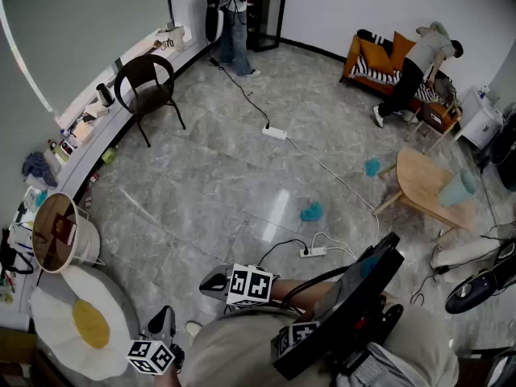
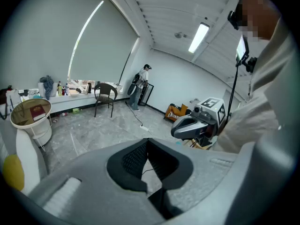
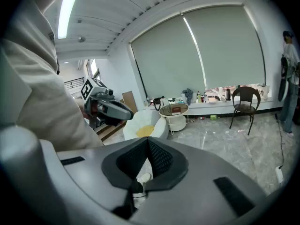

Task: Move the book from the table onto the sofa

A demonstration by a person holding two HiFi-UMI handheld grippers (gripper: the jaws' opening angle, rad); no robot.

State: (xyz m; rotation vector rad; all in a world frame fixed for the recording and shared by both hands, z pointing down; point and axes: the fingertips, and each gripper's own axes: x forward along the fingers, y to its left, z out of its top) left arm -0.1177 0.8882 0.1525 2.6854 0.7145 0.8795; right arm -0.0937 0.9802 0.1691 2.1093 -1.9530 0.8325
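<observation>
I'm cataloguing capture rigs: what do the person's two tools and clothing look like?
Both the left tool and right tool have smooth grey moulded bodies with black textured pads at the jaws. Each carries a cube of black-and-white square markers. The person wears a beige top.

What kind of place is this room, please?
Probably an indoor room staged as a living space for recording: an orange sofa at the far side, a wicker chair, and a power strip with cables lying on the tiled floor.
</observation>
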